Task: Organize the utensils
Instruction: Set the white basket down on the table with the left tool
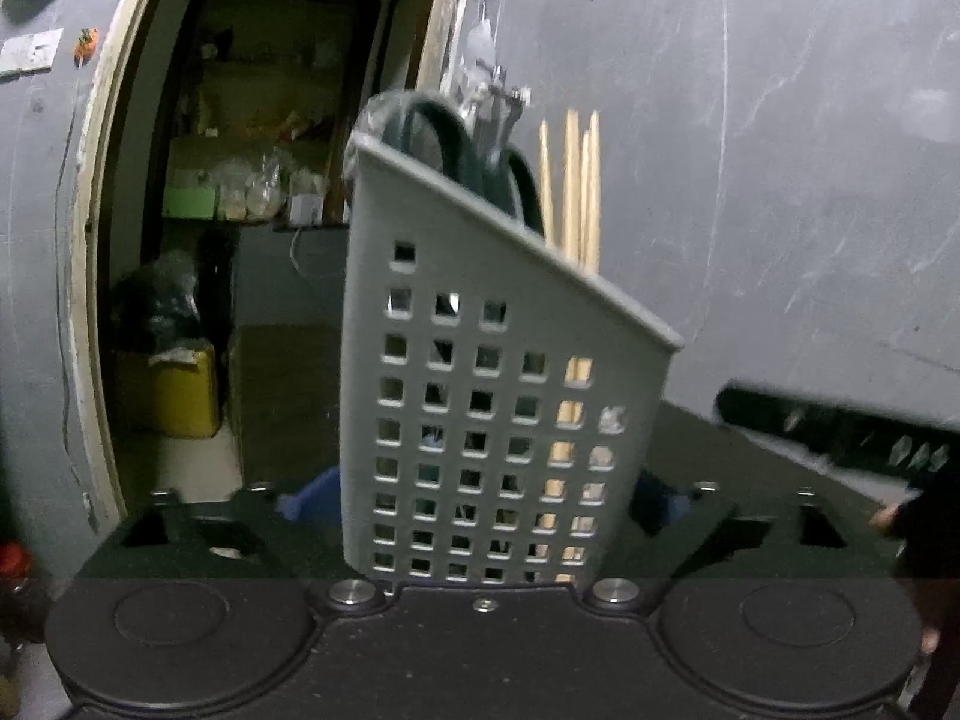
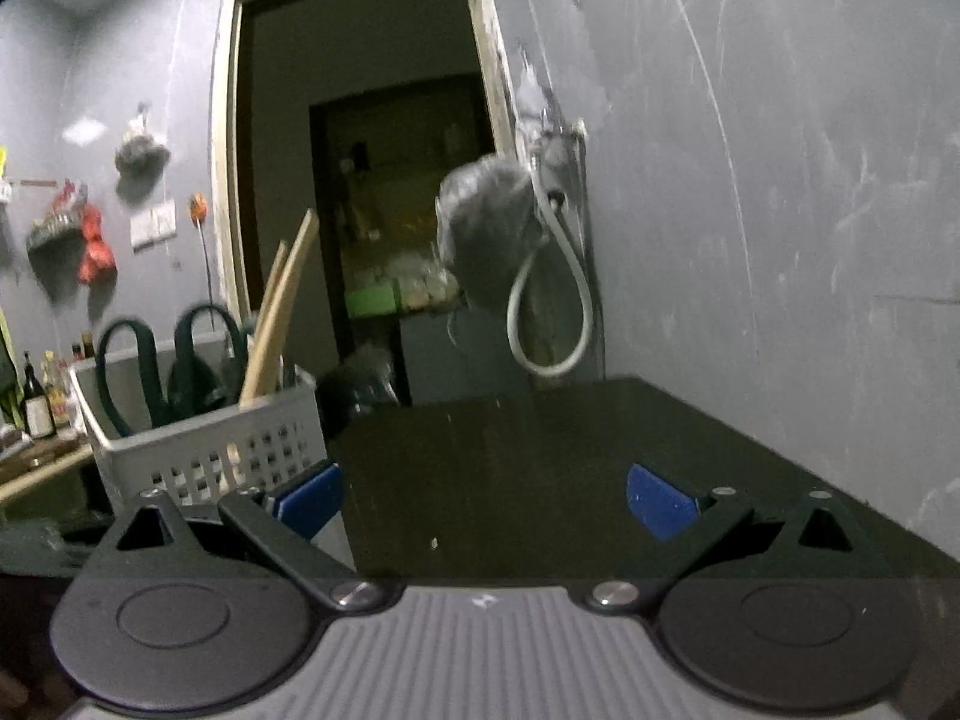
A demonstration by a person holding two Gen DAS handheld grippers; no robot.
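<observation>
The grey perforated plastic utensil caddy (image 1: 504, 396) stood mid-frame on the dark table (image 2: 540, 468), between the open left hand-held gripper (image 1: 480, 501). The right hand-held gripper (image 2: 483, 501) (open, empty) could knock it, spilling the wooden chopsticks (image 1: 576, 180).

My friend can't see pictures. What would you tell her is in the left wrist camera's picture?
A grey utensil basket with square holes stands between the wide-open fingers of the left gripper, holding wooden chopsticks and dark green looped handles. Behind it are a grey wall and a dark doorway.
</observation>
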